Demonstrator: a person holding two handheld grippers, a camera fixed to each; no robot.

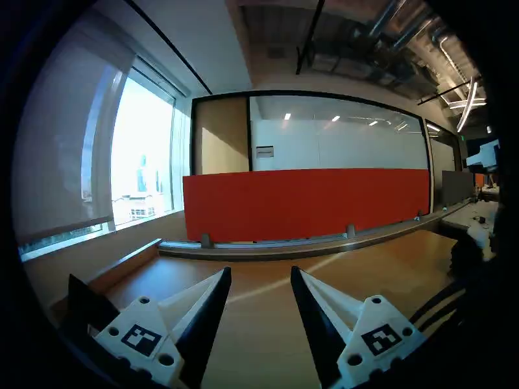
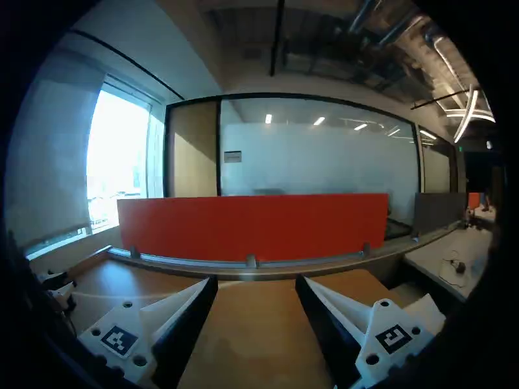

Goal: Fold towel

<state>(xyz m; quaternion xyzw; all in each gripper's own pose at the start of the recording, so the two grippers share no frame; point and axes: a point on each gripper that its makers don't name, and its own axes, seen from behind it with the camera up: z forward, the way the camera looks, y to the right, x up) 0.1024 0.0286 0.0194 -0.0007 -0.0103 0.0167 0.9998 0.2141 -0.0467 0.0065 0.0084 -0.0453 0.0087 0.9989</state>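
The left tongs [image 1: 260, 270] hang open above the wooden counter [image 1: 370, 259], fingers spread apart with bare wood showing between them. The right tongs [image 2: 256, 280] are open too, held over the same kind of wood surface, gripping nothing. Both point toward an orange partition [image 1: 305, 204] standing along the counter's far edge, with a bright window [image 1: 139, 152] to the left and a glass wall [image 1: 337, 139] behind.

both views low over the wooden desk [image 1: 263, 330], toward the shared orange partition [image 1: 305, 204]
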